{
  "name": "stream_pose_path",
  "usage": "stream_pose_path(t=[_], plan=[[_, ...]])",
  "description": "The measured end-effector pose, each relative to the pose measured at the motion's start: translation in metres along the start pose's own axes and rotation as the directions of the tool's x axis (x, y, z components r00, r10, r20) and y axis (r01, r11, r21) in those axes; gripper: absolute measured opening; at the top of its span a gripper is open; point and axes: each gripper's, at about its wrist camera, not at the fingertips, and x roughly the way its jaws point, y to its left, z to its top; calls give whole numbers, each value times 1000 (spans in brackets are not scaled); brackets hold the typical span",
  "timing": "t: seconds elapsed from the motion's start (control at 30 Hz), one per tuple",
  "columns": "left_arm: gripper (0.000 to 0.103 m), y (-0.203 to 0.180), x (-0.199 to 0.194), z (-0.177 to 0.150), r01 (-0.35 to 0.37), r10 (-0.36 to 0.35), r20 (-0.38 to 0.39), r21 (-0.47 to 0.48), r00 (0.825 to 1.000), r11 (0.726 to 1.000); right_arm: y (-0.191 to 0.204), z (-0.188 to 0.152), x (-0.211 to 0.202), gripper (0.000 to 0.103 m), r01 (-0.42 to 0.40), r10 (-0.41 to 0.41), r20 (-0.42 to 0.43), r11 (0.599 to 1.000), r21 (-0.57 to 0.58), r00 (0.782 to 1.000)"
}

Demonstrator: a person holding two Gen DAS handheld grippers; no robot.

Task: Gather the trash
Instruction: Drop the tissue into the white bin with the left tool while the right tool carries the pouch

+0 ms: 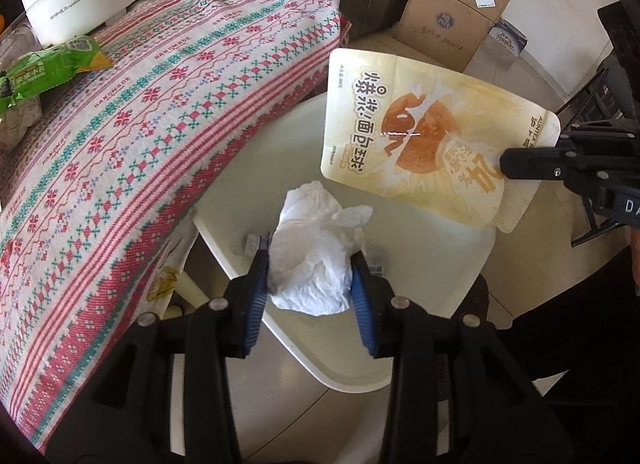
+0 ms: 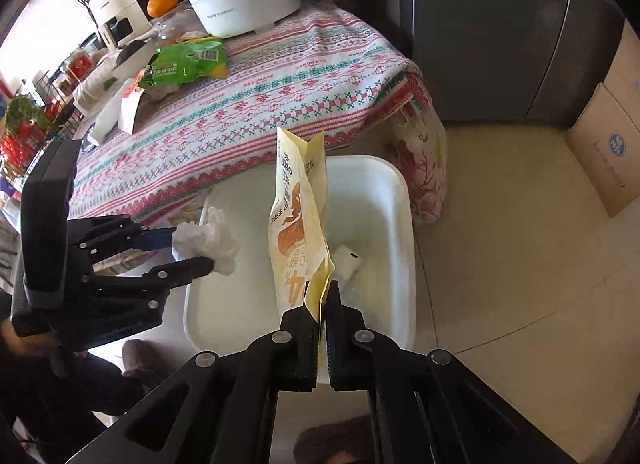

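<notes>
A: Left wrist view: the left gripper [image 1: 310,264] is pinching a crumpled white tissue [image 1: 316,252] between its blue pads [image 1: 256,296]. The wad is creased, irregular and lumpy, with a loose flap sticking out toward 2 o'clock.

B: Position of the tissue?

A: It is hanging above the white bin [image 1: 420,248], near the bin's 9 o'clock rim in the right wrist view, beside the patterned tablecloth [image 1: 160,112].

B: And the other tool?

A: The right gripper [image 2: 322,304] is sitting pressed together on a corner of the yellow snack pouch [image 2: 298,220]. Its jaws are showing no gap beyond the film itself.

B: Look of the pouch?

A: Flat, glossy, cream-yellow, printed with a brown round bread and dark characters; the print is reading upside down in the left wrist view. It is looking empty, with its top edge gaping slightly.

B: Long axis?

A: In the right wrist view it is running from 6 o'clock at the fingers to 12 o'clock, edge-on to the camera. In the left wrist view it is running from 4 o'clock to 10 o'clock, with its broad face showing. It is hanging over the bin's interior.

B: Contents of the bin?

A: One small white item [image 2: 346,260] is lying on its floor, at 1 o'clock from the right gripper; I cannot tell what it is.

B: Table?

A: A green wrapper [image 2: 186,64] and a white pot [image 2: 244,0] are resting on the cloth.
</notes>
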Motion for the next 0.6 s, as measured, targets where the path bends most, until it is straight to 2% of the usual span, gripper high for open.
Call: stream_pose_path(t=[0.07,0.13,0.33,0.53,0.6], plan=[[47,0,0,-1,1,-1,-1,-6,1000,1000,-2,0,1,4,3,-3,-7,1000,3,1000],[56,1,-1,-1,-7,7,1,-10,1000,1000,-3,0,3,4,5,-5,-16,1000,7,1000],[68,6,-10,2,-18,18,24,-18,1000,1000,-1,0,10,4,17,-17,-42,1000,3,999],[75,17,-21,3,-24,26,45,-41,999,999,1,0,18,5,34,-33,-83,999,6,996],[77,22,-24,2,-28,31,50,-53,998,998,0,1,21,11,33,-31,-95,999,19,995]])
